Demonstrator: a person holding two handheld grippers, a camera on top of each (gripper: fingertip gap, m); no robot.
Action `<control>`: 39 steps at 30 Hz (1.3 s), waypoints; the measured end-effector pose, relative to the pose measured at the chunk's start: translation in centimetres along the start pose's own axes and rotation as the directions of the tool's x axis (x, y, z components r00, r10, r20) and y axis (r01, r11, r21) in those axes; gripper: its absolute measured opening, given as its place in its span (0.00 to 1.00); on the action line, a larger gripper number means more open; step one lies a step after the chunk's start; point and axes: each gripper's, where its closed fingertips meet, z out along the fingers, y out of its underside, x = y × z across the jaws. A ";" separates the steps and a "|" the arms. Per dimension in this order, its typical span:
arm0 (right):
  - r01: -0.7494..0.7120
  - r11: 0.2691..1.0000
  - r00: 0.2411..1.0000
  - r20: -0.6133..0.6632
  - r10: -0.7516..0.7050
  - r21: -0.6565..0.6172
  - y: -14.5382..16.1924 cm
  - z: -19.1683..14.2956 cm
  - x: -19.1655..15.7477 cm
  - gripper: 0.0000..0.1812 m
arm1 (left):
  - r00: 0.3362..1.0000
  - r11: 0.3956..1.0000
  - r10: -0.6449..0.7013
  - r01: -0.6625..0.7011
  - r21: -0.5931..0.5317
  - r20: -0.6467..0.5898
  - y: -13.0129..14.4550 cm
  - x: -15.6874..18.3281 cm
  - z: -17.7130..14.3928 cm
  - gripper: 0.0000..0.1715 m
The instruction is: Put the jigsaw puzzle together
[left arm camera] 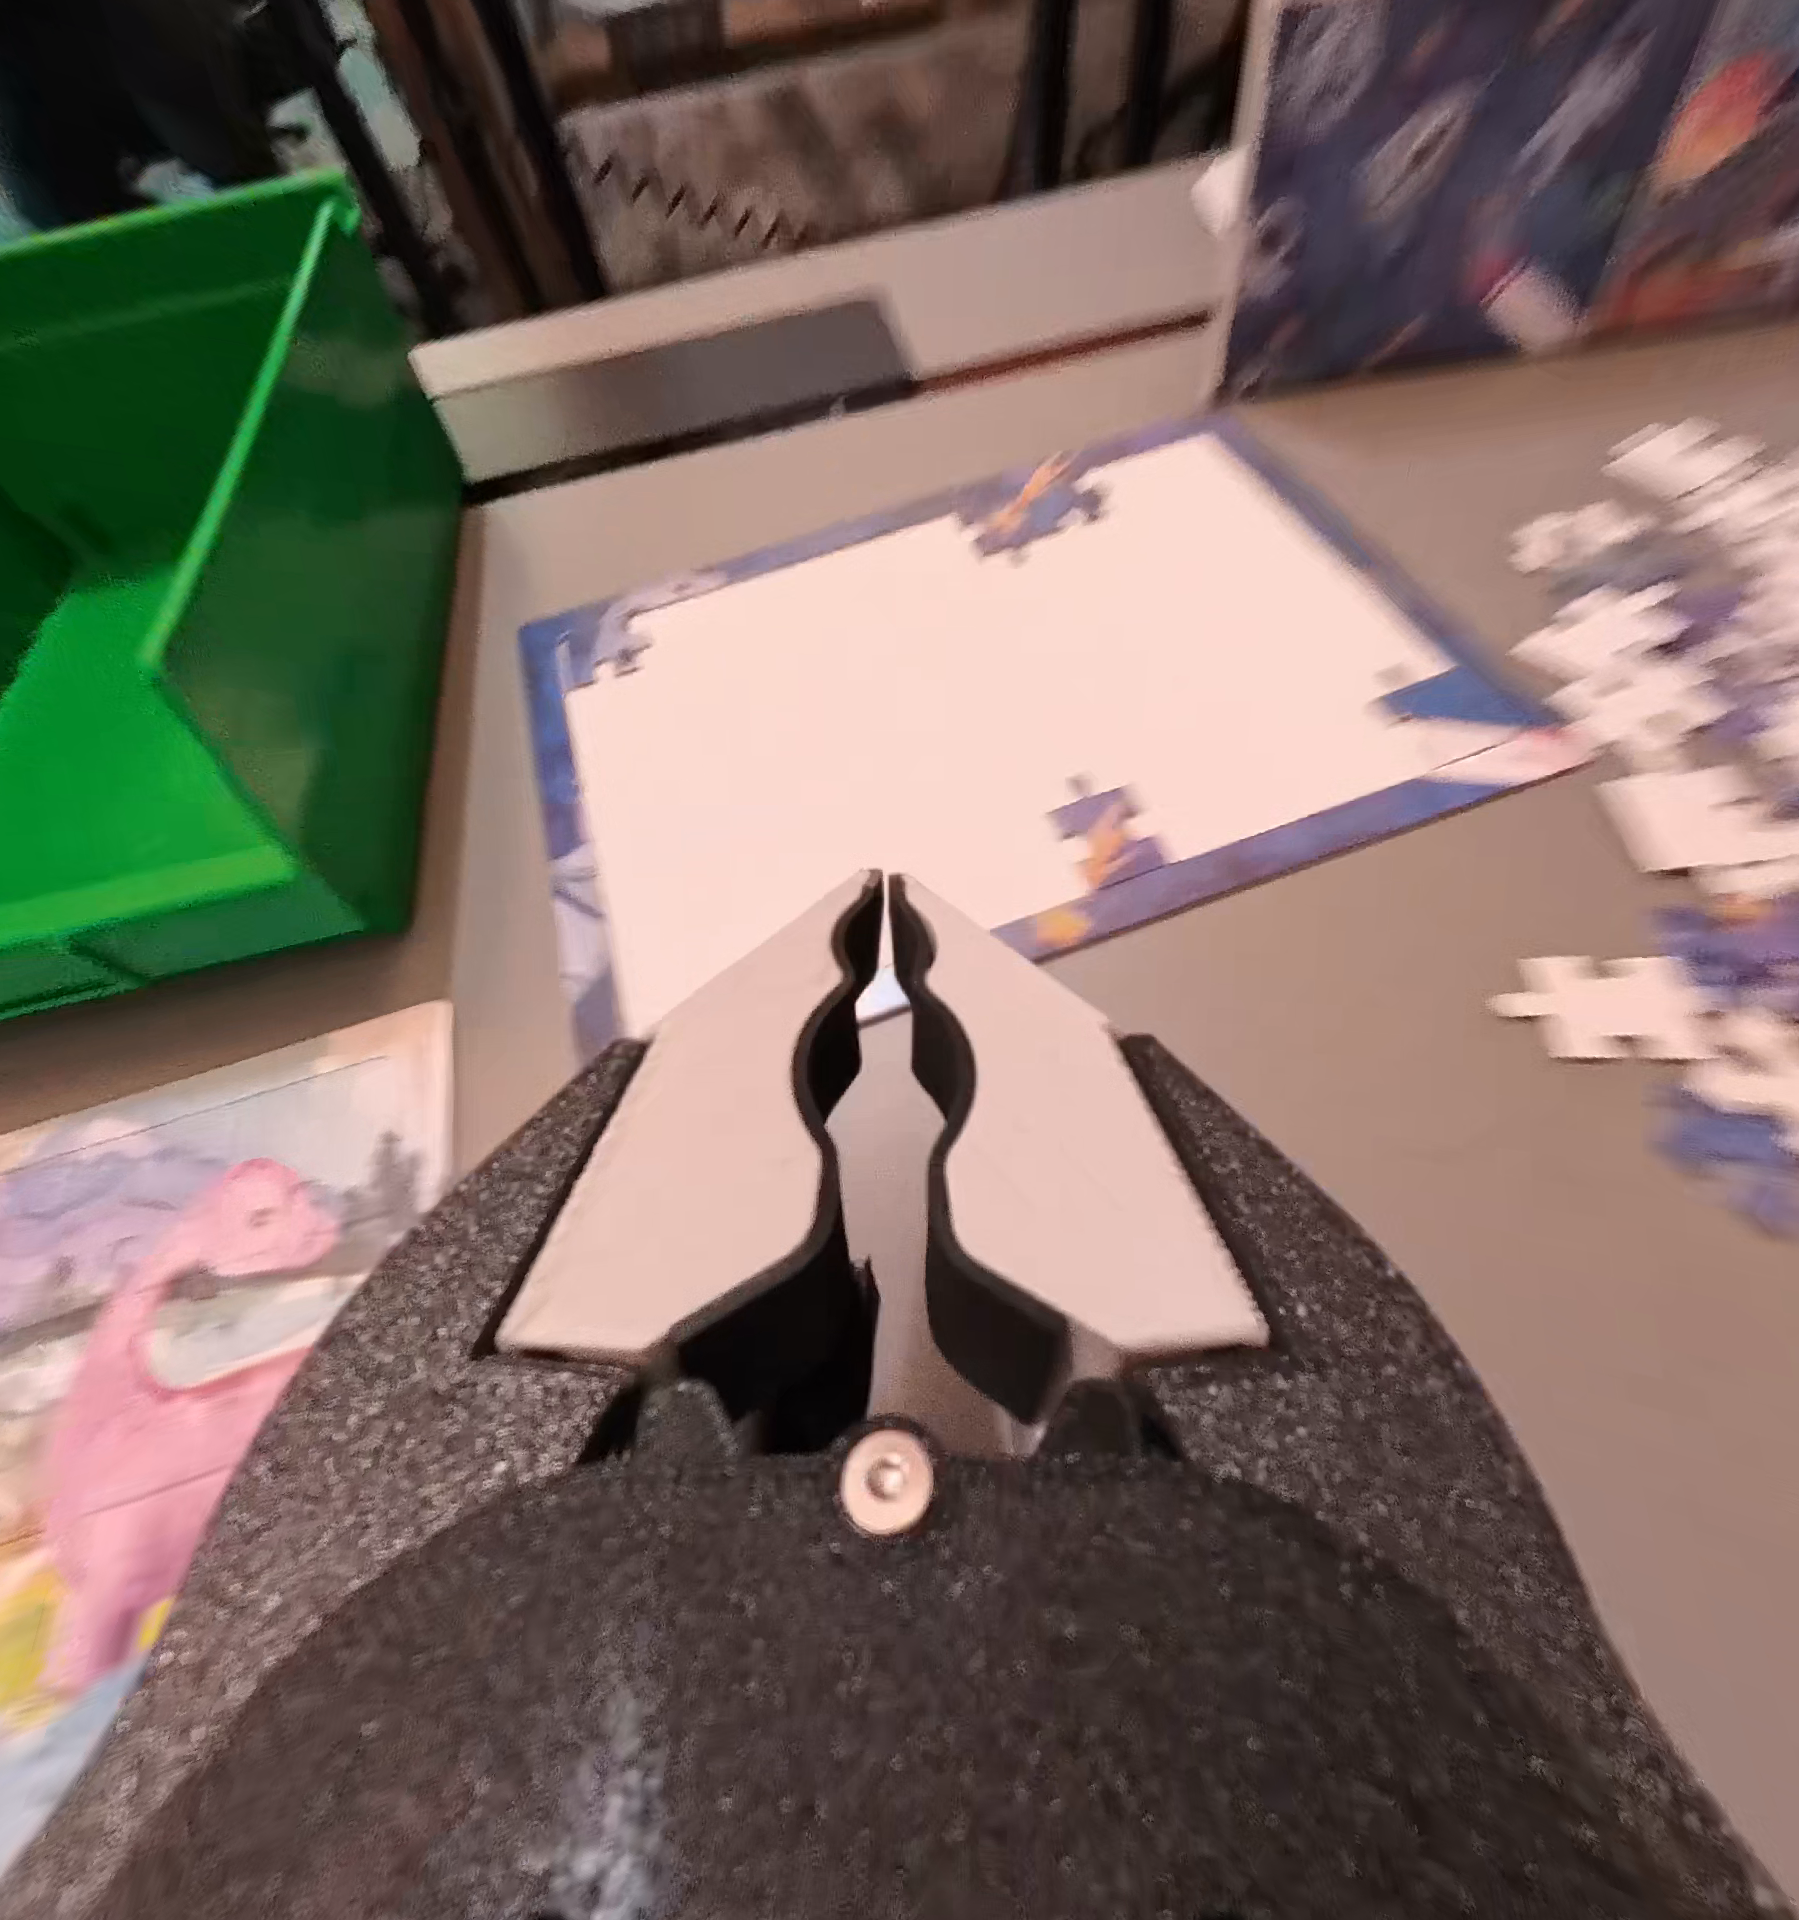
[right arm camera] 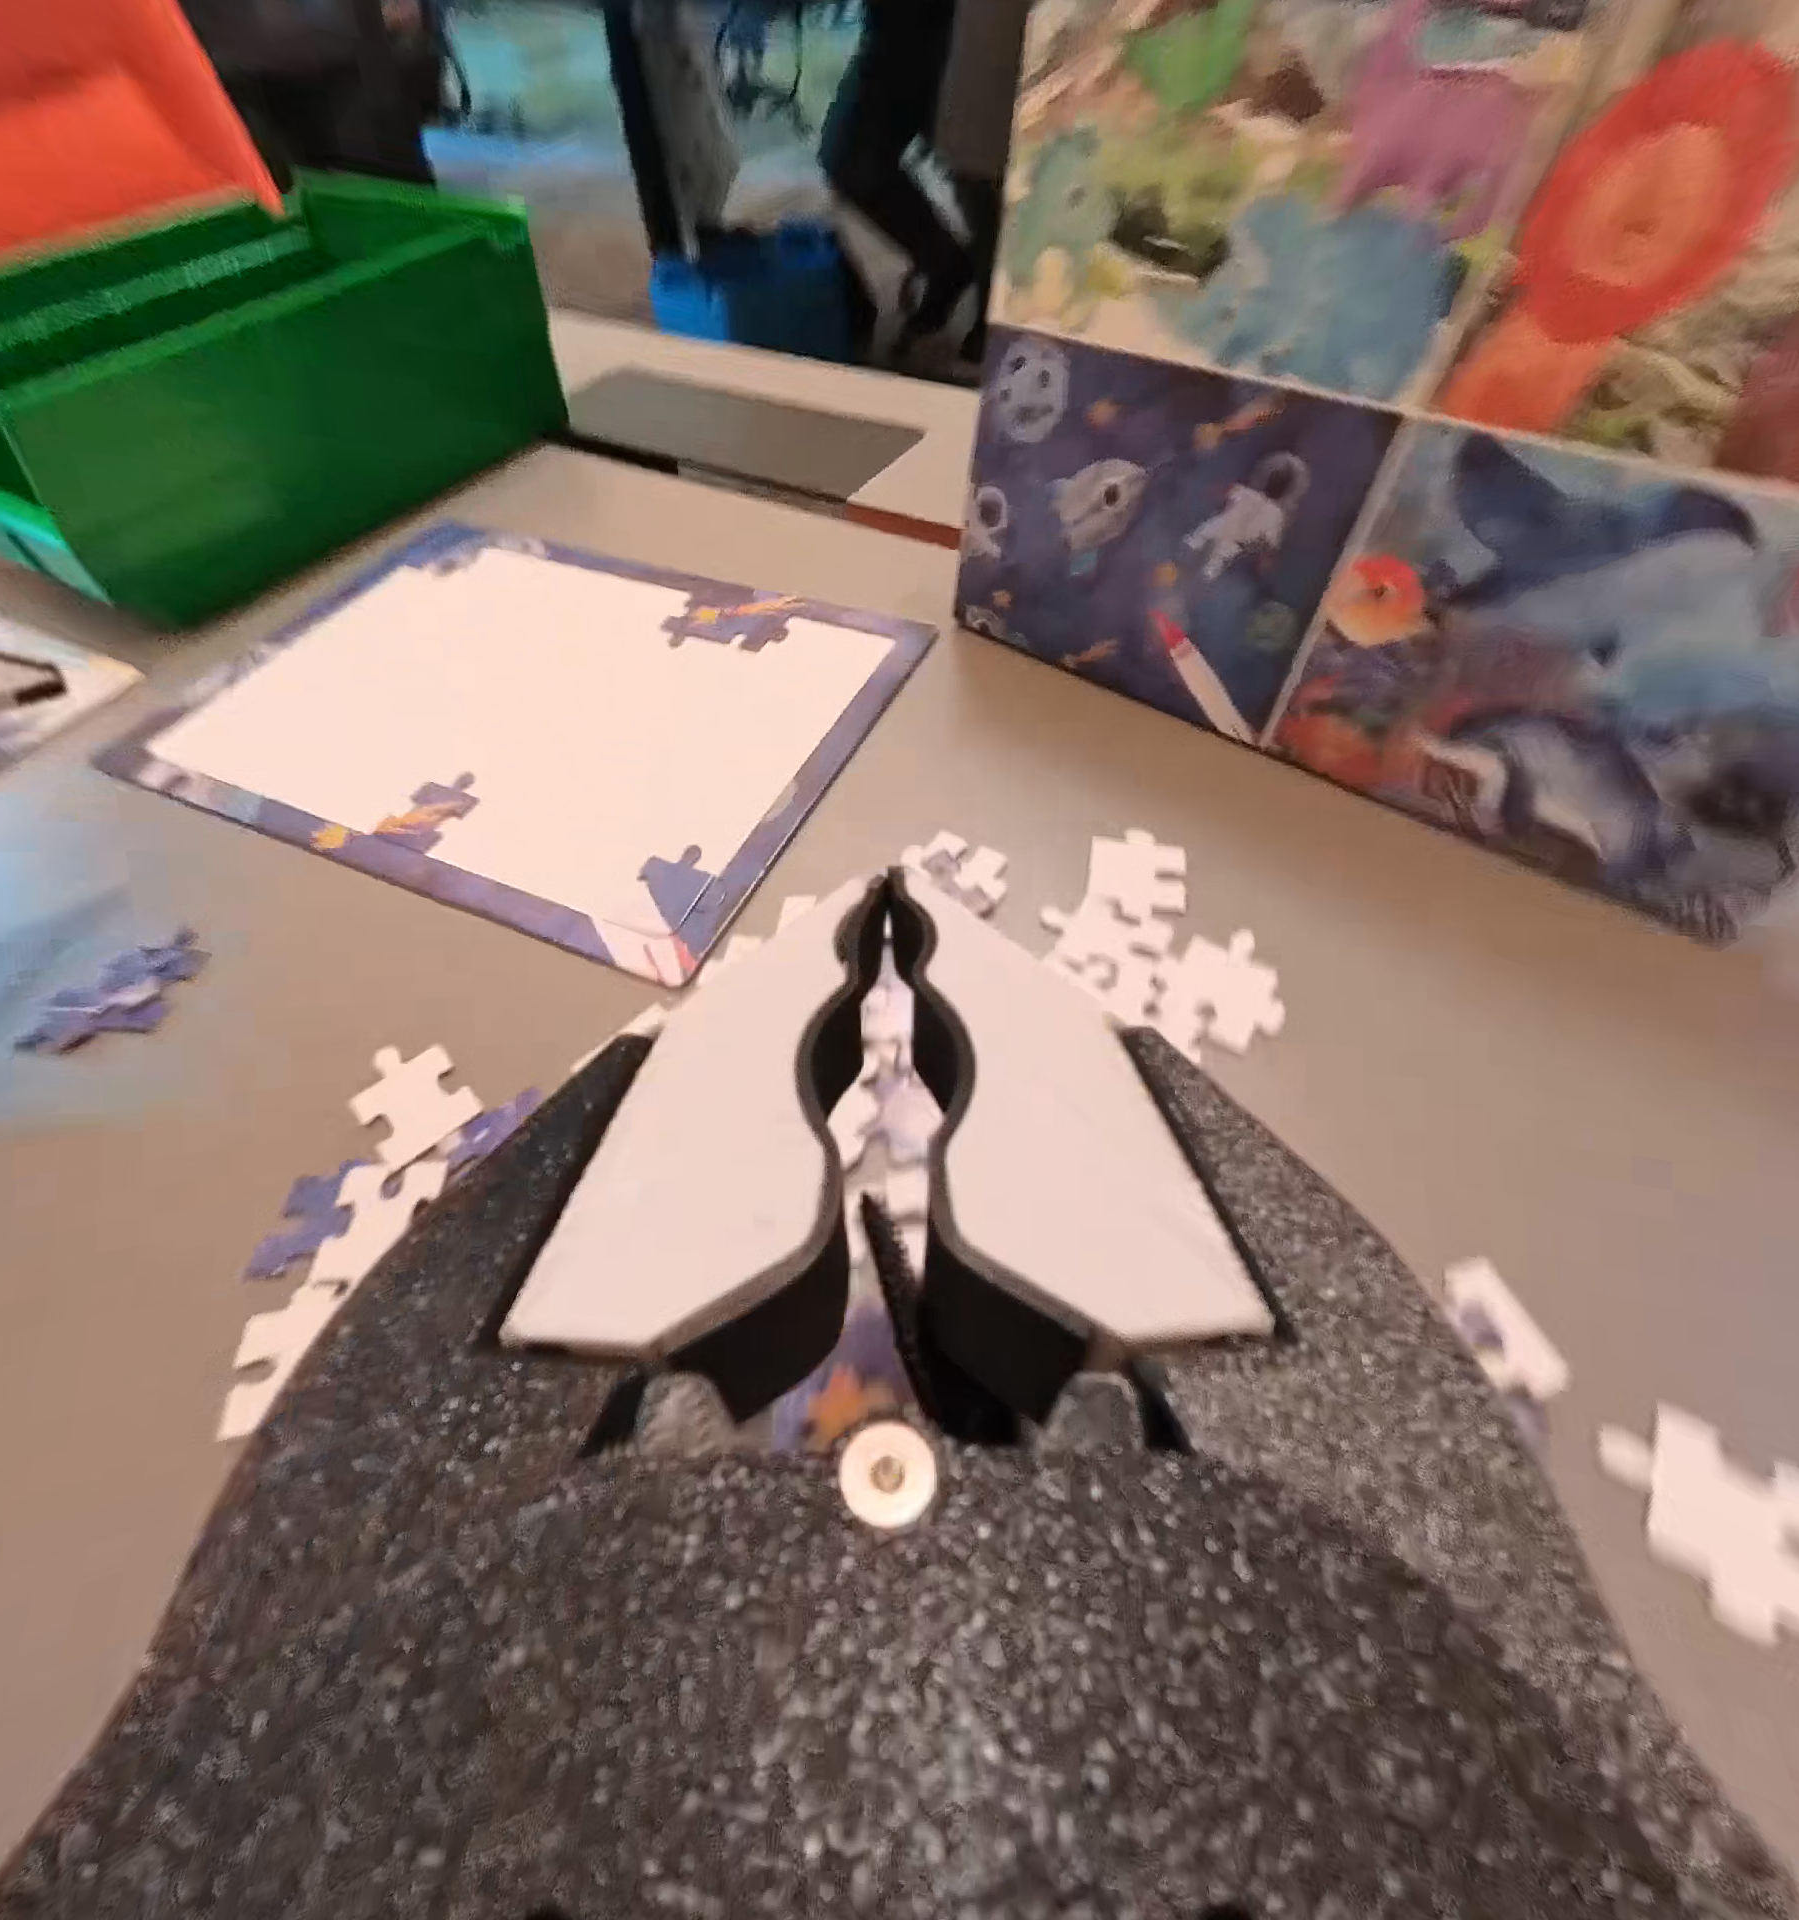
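Puzzle tray (right arm camera: pixel 812 727): mostly unfilled, at 11 o'clock from right gripper (right arm camera: pixel 887 883). Loose pieces (right arm camera: pixel 1155 935) heaped beneath it: light, thin, slippery; pinch by edges. Both grippers, left gripper (left arm camera: pixel 879 878) included, closed, empty.

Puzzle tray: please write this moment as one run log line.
puzzle tray: mostly unfilled, few pieces in | loose pieces: on table | left gripper: shut, empty | right gripper: shut, over pieces
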 end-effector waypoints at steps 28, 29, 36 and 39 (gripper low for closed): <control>0.221 0.917 0.961 0.233 -0.148 -0.332 9.4 0.7 -9.8 0.19 | 0.983 0.998 0.051 -0.044 0.043 -0.178 1.4 6.2 -0.6 0.04; 0.204 0.918 0.964 0.235 -0.128 -0.339 9.4 0.9 -10.0 0.18 | 0.982 0.998 0.048 -0.040 0.045 -0.181 1.4 6.2 -0.7 0.04; 0.193 0.910 0.968 0.222 -0.116 -0.366 9.9 1.5 -9.6 0.20 | 0.980 0.999 0.032 -0.025 0.039 -0.198 1.5 6.3 -0.8 0.04; 0.220 0.906 0.963 0.231 -0.142 -0.362 9.9 1.5 -9.9 0.20 | 0.979 0.999 0.035 -0.030 0.030 -0.198 1.6 6.3 -0.7 0.04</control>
